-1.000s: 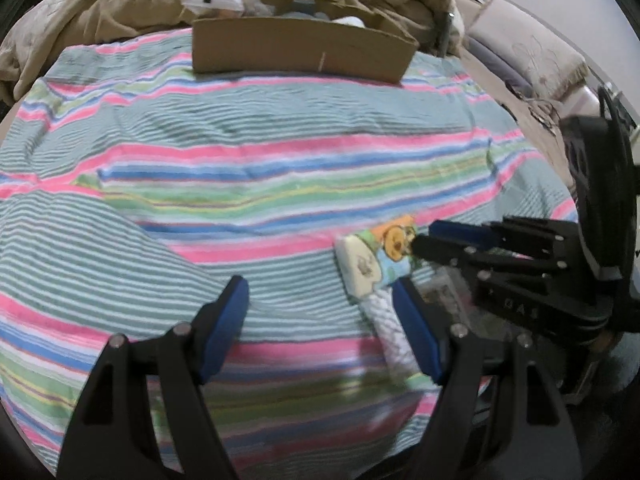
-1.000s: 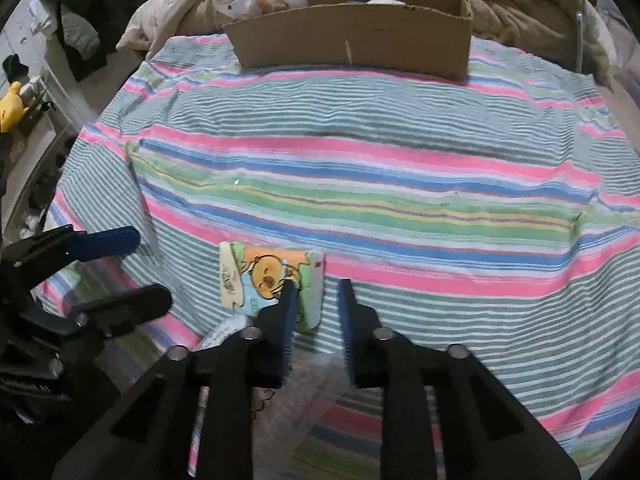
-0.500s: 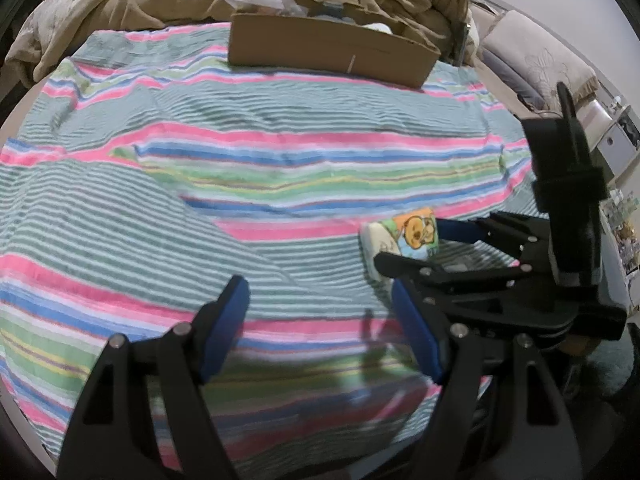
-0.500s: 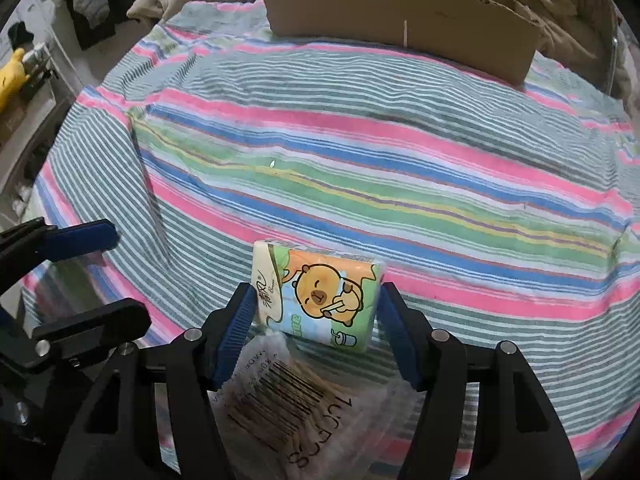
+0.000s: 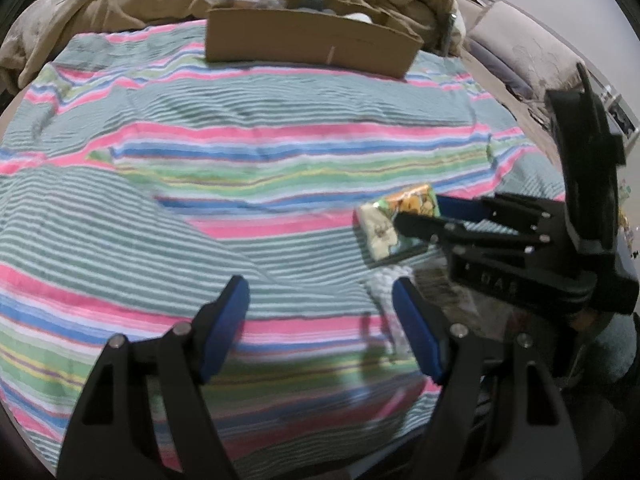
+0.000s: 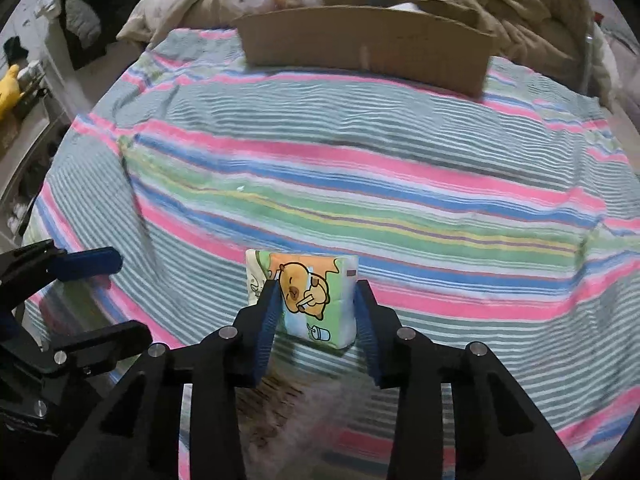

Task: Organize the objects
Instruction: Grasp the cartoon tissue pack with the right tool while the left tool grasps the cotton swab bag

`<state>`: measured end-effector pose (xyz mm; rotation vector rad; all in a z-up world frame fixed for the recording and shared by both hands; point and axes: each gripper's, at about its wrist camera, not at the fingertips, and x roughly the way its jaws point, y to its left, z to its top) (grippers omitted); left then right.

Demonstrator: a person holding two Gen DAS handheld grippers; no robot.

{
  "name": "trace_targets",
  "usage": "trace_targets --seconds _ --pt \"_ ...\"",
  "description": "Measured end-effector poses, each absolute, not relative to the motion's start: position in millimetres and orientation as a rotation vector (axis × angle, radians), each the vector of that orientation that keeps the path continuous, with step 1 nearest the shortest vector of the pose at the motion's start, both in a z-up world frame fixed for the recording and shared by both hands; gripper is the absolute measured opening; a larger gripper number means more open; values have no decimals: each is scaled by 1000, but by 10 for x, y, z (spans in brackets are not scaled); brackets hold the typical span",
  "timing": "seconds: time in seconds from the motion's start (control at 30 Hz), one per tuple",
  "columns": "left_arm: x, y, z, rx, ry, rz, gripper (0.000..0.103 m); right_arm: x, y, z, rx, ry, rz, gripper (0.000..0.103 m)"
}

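Since half a second ago, right gripper (image 6: 316, 312) has narrowed, pinching tissue pack (image 6: 308, 296) on striped blanket (image 6: 360, 184), well short of cardboard box (image 6: 364, 52). Only the left view shows left gripper (image 5: 320, 320) spread, empty.

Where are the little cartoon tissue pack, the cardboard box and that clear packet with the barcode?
tissue pack (image 6: 310, 294), right wrist view, on its printed front.
cardboard box (image 6: 360, 54), right wrist view, on its near wall.
clear packet (image 6: 280, 404), right wrist view, on its barcode area.
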<state>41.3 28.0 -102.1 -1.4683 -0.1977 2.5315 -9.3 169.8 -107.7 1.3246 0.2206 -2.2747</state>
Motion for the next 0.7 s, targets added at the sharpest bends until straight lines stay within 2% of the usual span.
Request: trace_targets --seconds 0.43,0.53,0.6,0.7 --pt "278 943 -1111 -1491 -68 2281 76 -277 2543 -861 1310 122 -2492 36" --pt "241 1103 -1199 -1525 -38 2199 84 -260 2615 -886 1321 84 -2496 38" --pt "217 1181 -1232 -1532 -33 2178 93 -265 2616 -905 1327 66 -2492 46" --pt "161 1291 -1333 -1587 27 2162 97 -267 2614 -909 1325 30 -2472 64"
